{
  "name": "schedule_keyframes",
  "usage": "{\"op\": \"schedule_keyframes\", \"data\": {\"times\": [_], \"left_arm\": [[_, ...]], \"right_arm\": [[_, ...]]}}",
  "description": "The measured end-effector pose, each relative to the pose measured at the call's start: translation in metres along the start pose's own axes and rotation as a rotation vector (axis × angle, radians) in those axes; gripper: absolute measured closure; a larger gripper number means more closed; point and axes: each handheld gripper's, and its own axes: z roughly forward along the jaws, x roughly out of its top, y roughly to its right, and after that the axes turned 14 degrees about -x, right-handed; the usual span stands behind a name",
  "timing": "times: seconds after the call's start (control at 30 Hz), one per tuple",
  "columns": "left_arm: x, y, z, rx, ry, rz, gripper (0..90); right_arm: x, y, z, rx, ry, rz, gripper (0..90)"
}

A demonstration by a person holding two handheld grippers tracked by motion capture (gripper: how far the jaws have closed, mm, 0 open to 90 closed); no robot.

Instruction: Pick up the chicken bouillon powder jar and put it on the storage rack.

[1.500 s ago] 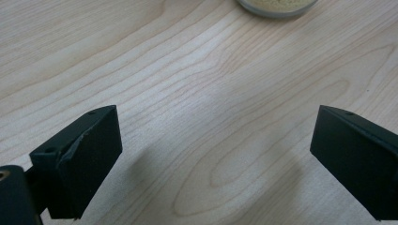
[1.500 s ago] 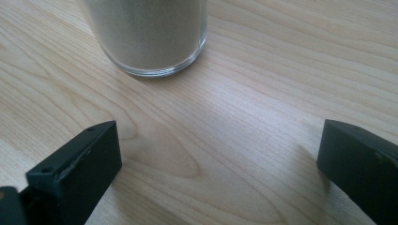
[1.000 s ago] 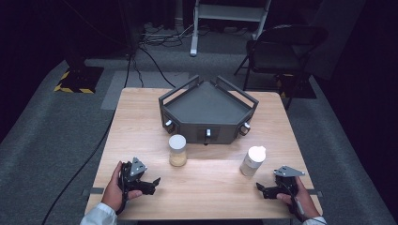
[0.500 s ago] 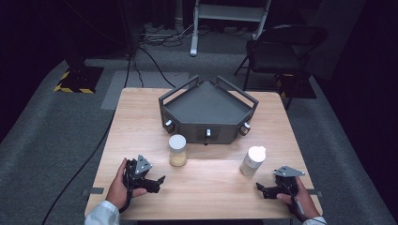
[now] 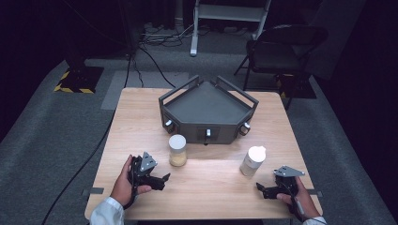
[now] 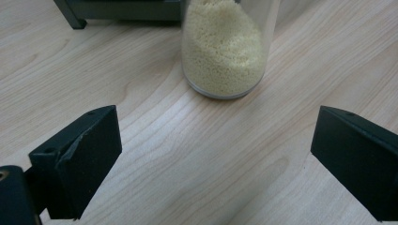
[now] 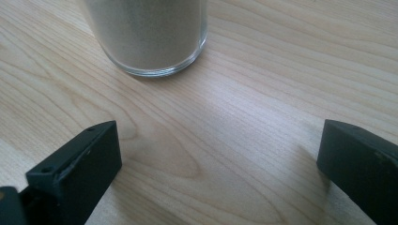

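Here, the left gripper [image 5: 162, 179] rests low over the wooden table [image 5: 141, 117] near its front edge, held in the person's left hand [image 5: 123, 186], and its jaws stand spread wide apart with nothing between them. Just ahead of its jaws, and apart from them, stands the jar of yellow grains [image 5: 178, 150], upright under a white lid; in the left gripper view the same jar [image 6: 224, 49] sits ahead of the gap between the jaws, a little toward the right one, its grains heaped inside clear glass. Behind that jar lies the dark grey tray [image 5: 206, 105]. Further right, the jar of pale powder [image 5: 252, 161] stands upright, ahead of the right gripper [image 5: 261, 189] and well apart from it. In the right gripper view this jar [image 7: 148, 33] appears ahead and toward the left jaw. The right gripper, held in the person's right hand [image 5: 300, 199], likewise has its jaws spread wide and empty, close above the table.
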Motion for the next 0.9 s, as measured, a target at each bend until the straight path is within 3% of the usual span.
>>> {"op": "schedule_keyframes", "data": {"times": [0.9], "left_arm": [[0.021, -0.006, 0.018, -0.025, 0.03, 0.009, 1.6]], "right_arm": [[0.0, 0.0, 0.0, 0.001, 0.001, -0.001, 0.0]]}}
